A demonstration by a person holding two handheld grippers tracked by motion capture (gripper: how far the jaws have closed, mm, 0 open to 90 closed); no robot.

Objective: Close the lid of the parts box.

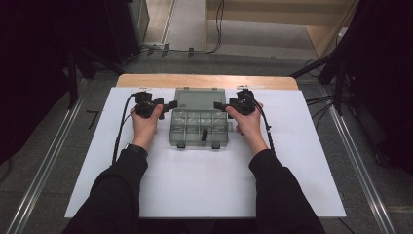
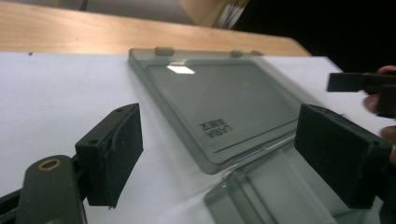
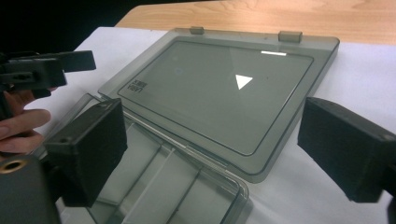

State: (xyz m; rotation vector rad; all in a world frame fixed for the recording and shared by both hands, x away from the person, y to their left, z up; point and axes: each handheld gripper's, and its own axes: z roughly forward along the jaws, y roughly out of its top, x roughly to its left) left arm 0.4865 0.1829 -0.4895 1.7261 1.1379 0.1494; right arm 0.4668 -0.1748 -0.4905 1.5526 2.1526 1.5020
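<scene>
A white sheet (image 1: 195,185) covers most of the wooden table (image 1: 204,80), leaving a strip of wood bare at the far edge. Near the sheet's far edge, centred, lies the clear compartment box (image 1: 199,127), its lid (image 1: 199,99) swung flat open toward the far edge. The left gripper (image 1: 169,105) and right gripper (image 1: 217,105) flank the lid's side edges, both released with nothing between their jaws.

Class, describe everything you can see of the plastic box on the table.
The box is smoky, see-through plastic with a hinged lid lying open flat behind the tray. Dividers split the tray into small compartments; two dark latches sit on its front edge. It rests on a white sheet, between the two grippers, whose fingers are not gripping it.
</scene>
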